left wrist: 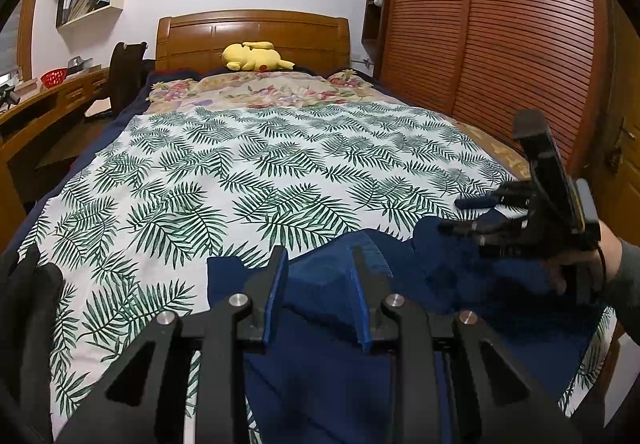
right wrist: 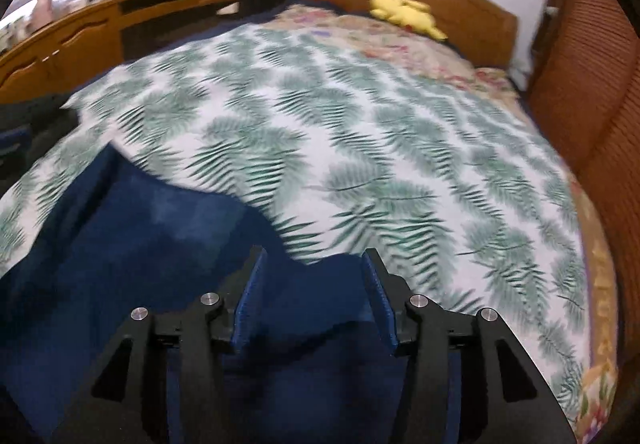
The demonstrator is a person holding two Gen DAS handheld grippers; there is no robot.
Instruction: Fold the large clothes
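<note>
A navy blue garment [left wrist: 460, 284] lies bunched at the near end of the bed, on a leaf-print cover [left wrist: 240, 172]. My left gripper [left wrist: 318, 254] is shut on a raised fold of it, and the cloth fills the gap between the blue pads. In the left wrist view my right gripper [left wrist: 456, 215] hovers over the garment's right part, held by a hand [left wrist: 568, 268]. In the blurred right wrist view, the right gripper [right wrist: 312, 256] stands open above the garment [right wrist: 140, 244], with nothing pinched between its fingers.
A yellow plush toy [left wrist: 256, 56] rests by the wooden headboard [left wrist: 252, 32]. A slatted wardrobe [left wrist: 500, 24] runs along the bed's right side. A wooden desk [left wrist: 40, 104] and a dark chair [left wrist: 124, 72] stand on the left. Something black [left wrist: 24, 304] sits at the near left edge.
</note>
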